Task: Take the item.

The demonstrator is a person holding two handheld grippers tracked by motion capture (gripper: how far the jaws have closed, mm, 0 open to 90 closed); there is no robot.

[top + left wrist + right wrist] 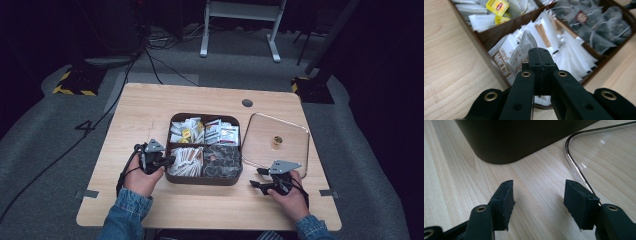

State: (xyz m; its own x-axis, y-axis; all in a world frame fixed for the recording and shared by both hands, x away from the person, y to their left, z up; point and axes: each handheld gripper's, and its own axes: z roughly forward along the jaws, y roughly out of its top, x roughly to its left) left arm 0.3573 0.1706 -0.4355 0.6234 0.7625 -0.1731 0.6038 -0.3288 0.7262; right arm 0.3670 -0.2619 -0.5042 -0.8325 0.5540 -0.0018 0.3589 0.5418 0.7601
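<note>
Left gripper (pixel 540 53) jaws closed, empty, over packets (pixel 519 57); right gripper (pixel 537 195) jaws open on counter (pixel 446 182); lid (pixel 275 140) off, nothing picked yet.

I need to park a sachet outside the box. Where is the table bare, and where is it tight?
Bare wood lies left of the compartment box, along the table edge behind it, and in front between the left gripper and right gripper. Tight: the strip between the box and the clear lid, and the box itself.
</note>
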